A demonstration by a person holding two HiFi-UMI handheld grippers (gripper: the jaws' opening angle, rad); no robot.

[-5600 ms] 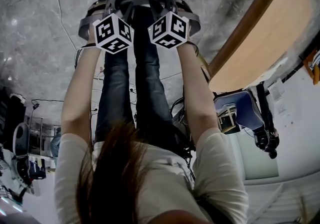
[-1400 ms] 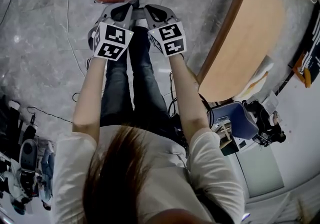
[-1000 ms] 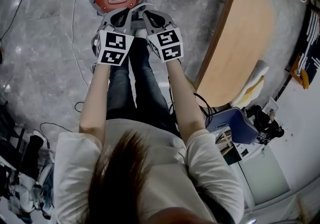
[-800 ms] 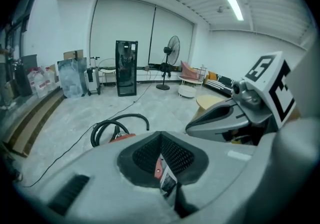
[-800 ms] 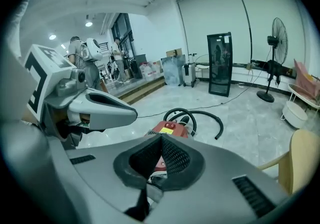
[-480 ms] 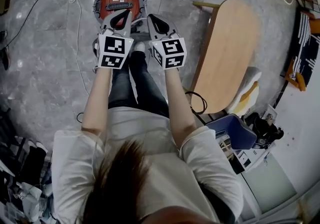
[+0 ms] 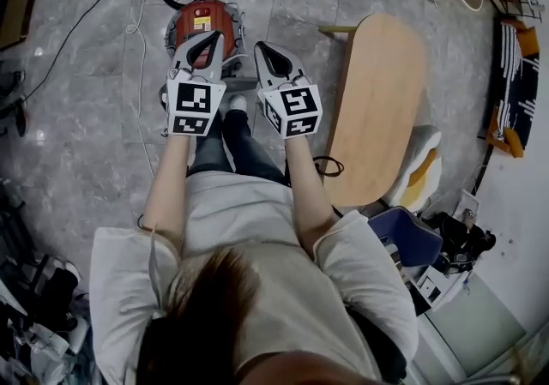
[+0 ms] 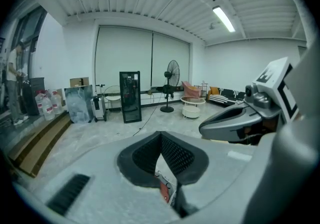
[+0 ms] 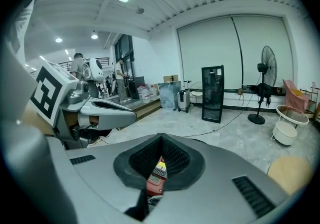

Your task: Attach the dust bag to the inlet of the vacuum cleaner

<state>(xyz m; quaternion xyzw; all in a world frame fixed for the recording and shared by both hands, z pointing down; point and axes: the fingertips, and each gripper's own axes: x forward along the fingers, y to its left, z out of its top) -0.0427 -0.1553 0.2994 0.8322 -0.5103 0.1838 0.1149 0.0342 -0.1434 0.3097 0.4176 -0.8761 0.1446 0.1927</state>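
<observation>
We hold the left gripper (image 7: 208, 37) and right gripper (image 7: 262, 49) side by side, fingers (image 8: 145, 157) pressed together on nothing. The red vacuum cleaner (image 7: 197, 18) sits on the floor (image 7: 77, 117) beneath them, and no dust bag shows.
</observation>
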